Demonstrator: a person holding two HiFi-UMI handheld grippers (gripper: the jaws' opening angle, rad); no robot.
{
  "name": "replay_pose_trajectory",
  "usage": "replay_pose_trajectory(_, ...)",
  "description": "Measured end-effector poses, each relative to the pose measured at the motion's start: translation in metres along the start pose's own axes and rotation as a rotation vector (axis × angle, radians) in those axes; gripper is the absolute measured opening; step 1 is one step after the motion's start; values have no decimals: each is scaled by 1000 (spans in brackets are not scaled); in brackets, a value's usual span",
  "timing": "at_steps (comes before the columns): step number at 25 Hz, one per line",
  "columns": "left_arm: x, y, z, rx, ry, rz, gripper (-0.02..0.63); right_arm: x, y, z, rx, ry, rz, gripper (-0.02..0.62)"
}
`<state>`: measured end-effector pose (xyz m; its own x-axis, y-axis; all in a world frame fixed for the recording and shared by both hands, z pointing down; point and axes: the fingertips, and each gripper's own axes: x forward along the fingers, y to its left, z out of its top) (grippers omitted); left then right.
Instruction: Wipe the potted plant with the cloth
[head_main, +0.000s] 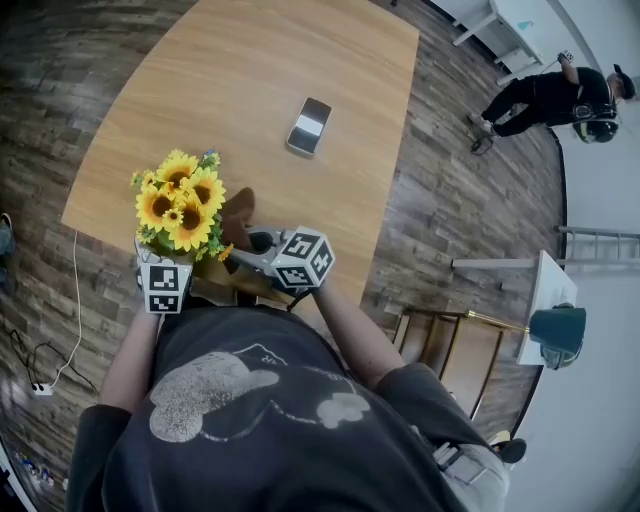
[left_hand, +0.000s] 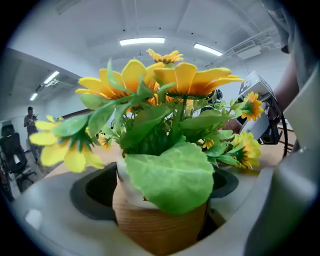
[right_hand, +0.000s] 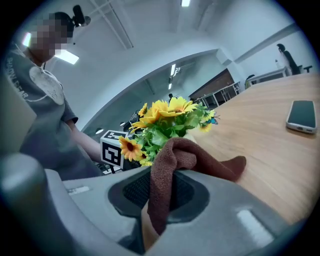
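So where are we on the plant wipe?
Done: right gripper is clamped on the brown cloth. In hand: left gripper straddles the pot, grip unclear; the cloth hangs beside the sunflowers, contact unclear. Left: the wiping itself.

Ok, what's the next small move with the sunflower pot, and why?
Probably close the left hand-held gripper on the brown wood-look pot of yellow sunflowers: it stands between the open jaws, with gaps beside it. The right hand-held gripper pinches the brown cloth close by, ready to wipe.
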<state>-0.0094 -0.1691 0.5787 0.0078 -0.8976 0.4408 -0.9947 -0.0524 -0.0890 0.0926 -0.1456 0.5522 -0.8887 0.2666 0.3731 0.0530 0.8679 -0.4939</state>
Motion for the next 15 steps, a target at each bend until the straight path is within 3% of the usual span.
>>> replay_pose_trajectory(6, 0, -2, -1, 16, -7, -54, 555, -23, -20, 10, 43, -87, -123, 54)
replay_pose_trajectory(15, -4, -4, -7, 127, -21, -272, 554, -35, -76, 31, 59, -125, -313, 54)
